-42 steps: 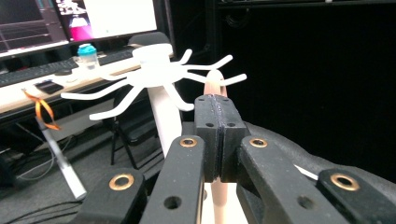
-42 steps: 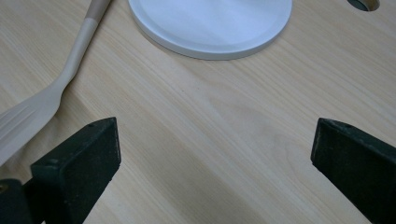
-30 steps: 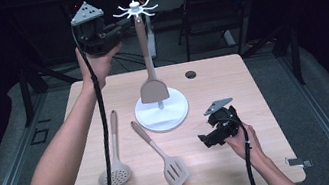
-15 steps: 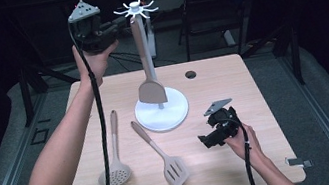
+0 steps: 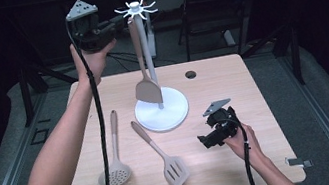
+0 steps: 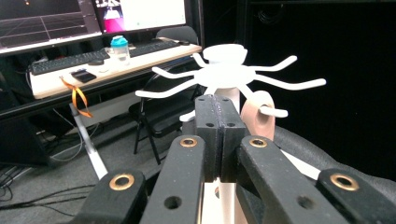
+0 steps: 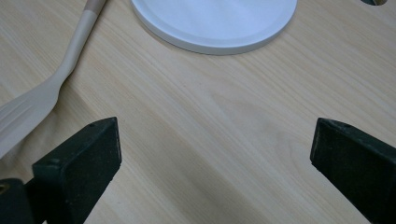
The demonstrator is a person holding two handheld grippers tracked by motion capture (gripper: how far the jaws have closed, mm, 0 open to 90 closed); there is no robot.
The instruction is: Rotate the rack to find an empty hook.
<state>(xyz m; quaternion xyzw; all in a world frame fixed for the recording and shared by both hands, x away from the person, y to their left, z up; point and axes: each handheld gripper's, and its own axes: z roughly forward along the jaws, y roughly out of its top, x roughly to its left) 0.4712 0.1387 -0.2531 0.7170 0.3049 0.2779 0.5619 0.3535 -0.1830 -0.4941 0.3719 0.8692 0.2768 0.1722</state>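
Evidently hanging utensils is the step: on the wooden surface (image 5: 253,88) a white hook stand (image 5: 162,114) carries a spatula (image 5: 146,88). Left gripper (image 5: 117,25), fingers together, sits by its hooks; right gripper (image 5: 209,140), fingers apart, should take the slotted turner (image 5: 174,170) or skimmer (image 5: 115,174) next.

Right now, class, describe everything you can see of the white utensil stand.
The white utensil stand has a round flat base on the wooden table, a slim upright pole, and a top hub with thin curved hooks. It looks like plastic. A tan spatula hangs from one hook by its handle hole, blade near the base.
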